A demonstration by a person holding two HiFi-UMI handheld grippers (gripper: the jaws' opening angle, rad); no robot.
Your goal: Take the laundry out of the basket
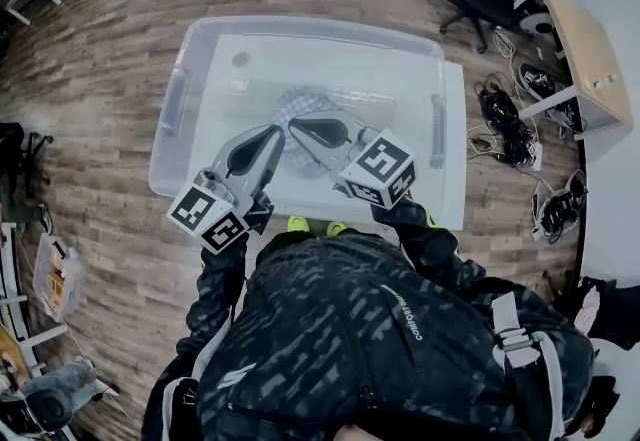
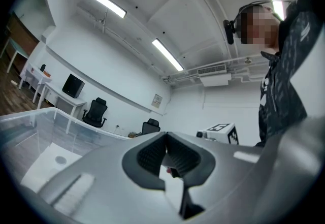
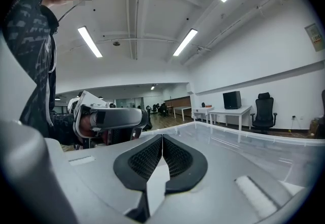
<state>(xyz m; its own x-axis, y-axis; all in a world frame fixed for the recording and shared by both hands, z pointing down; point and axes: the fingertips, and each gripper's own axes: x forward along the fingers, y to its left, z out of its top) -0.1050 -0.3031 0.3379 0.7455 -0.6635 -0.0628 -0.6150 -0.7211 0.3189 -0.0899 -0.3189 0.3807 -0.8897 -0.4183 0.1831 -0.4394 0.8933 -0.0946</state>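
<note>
1. The laundry is a checked cloth (image 1: 288,109). It lies on the bottom of the basket (image 1: 310,26), a clear box on the wood floor (image 1: 110,59).
2. We see no cloth outside the basket, so we think this is the start: the reaching step.
3. Our left hand-held gripper (image 2: 166,135) is over the cloth. Its jaws are pressed together with nothing in them.
4. Our right hand-held gripper (image 3: 162,137) is just beside it, also over the cloth. It is closed tight and empty too.
5. We cannot tell if the tips touch the cloth.
6. Next we need to open the jaws, dip down, pinch a fold, and lift the cloth over the basket's wall.
</note>
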